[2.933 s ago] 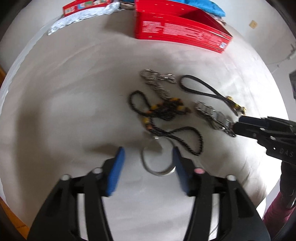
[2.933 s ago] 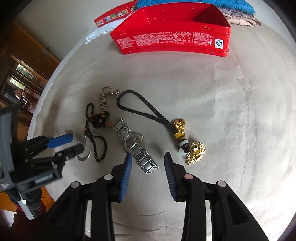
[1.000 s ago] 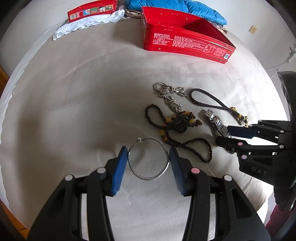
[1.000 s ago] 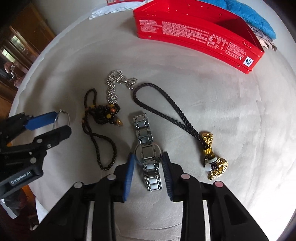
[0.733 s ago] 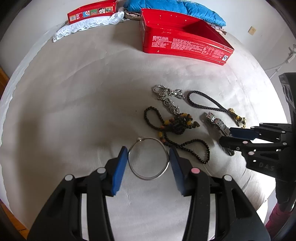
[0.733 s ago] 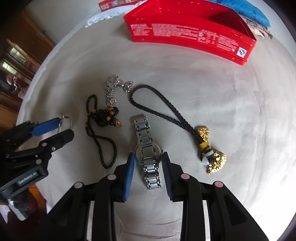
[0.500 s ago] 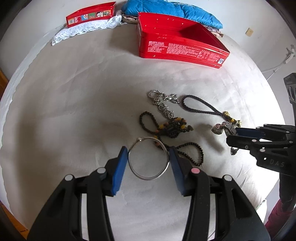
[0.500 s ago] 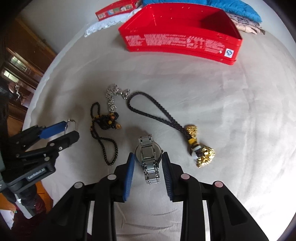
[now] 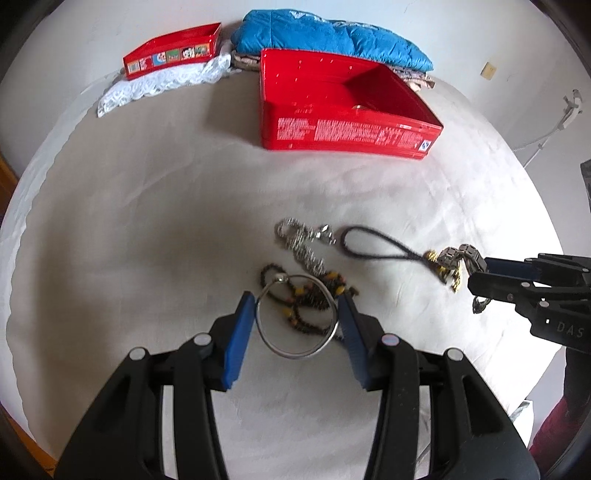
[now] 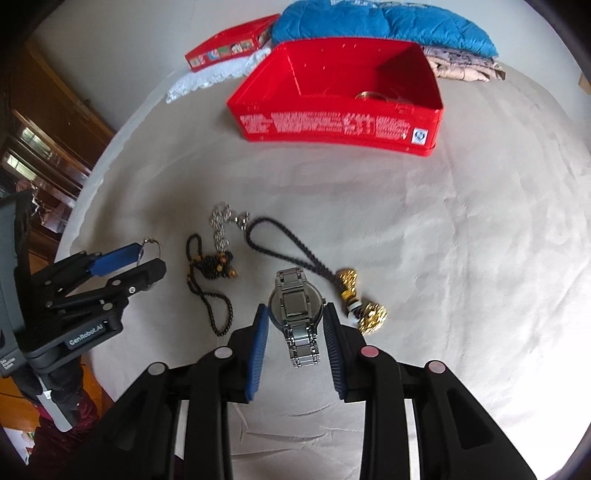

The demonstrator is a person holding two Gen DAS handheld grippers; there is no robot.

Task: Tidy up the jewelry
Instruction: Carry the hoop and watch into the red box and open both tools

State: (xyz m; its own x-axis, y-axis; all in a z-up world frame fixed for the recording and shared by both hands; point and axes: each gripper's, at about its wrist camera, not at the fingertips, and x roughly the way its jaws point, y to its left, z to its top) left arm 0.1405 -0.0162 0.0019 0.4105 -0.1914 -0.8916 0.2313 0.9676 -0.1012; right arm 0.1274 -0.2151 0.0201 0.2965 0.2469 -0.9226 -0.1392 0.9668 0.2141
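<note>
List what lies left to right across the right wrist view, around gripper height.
Left gripper holding thin silver bangle → black beaded necklace → steel-link wristwatch in the right gripper → gold tassel charm.

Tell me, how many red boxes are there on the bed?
2. A big open red box sits at the far middle of the bed; a smaller red box lies behind it to the left, on white lace. The blue quilt may hide more.
</note>
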